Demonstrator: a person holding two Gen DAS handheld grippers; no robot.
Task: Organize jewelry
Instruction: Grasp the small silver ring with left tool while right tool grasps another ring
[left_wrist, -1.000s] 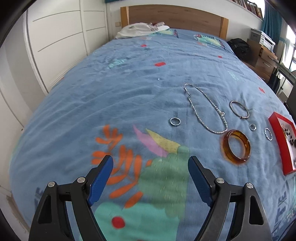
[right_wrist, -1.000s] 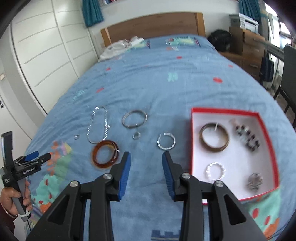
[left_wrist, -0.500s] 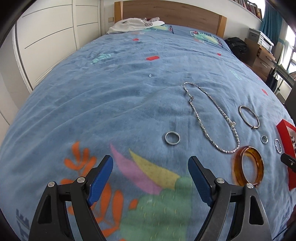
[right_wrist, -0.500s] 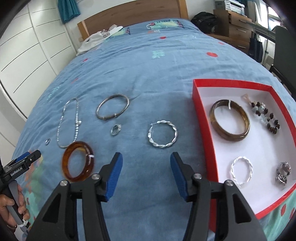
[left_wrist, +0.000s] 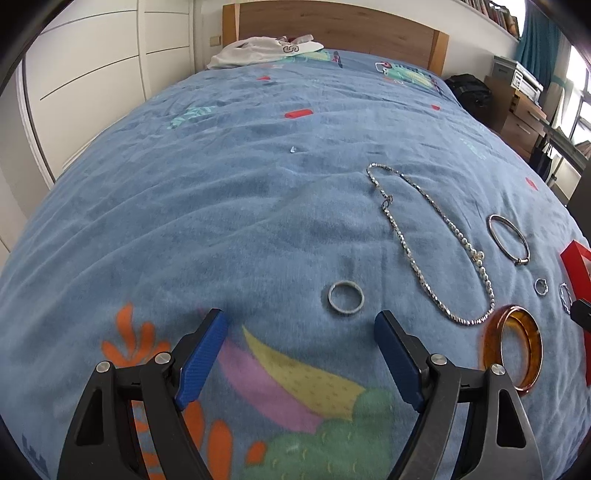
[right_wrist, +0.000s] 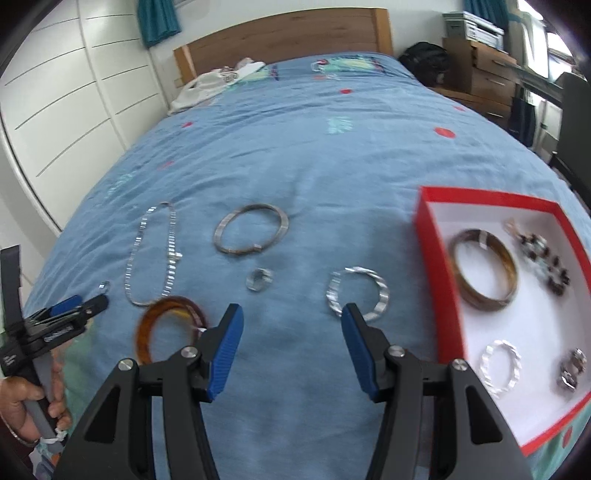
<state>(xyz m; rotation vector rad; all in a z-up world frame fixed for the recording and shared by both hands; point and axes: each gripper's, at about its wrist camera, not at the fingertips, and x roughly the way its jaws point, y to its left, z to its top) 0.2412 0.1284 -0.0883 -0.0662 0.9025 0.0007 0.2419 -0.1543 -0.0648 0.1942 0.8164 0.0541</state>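
Ahead of the left gripper (left_wrist: 301, 328), jaws spread wide and holding nothing, a small silver ring (left_wrist: 346, 298) flat on the blue bedspread (left_wrist: 207, 206), just beyond and slightly right of the gap between the pads. Further right, a silver chain necklace (left_wrist: 424, 254), its near end touching or nearly touching an amber bangle (left_wrist: 512, 347) that sits just off the right finger. Beyond those, a thin silver bangle (left_wrist: 509, 240) and a second small ring (left_wrist: 540, 286). Plenty of bare blanket to the left and straight ahead up to the wooden headboard (left_wrist: 332, 26).

Likewise parted and gripping nothing, the right gripper (right_wrist: 291, 319). Just past its right fingertip, a twisted silver hoop (right_wrist: 357, 292), partly overlapped by that tip in view. Off to the right, a red box (right_wrist: 436, 273) with its near wall beside the hoop, holding a brown bangle (right_wrist: 484, 275), a white twisted hoop (right_wrist: 501, 367) and beaded pieces, blurred. To the left, the amber bangle (right_wrist: 168, 326) close to the left finger. Open blanket between hoop and box edge.
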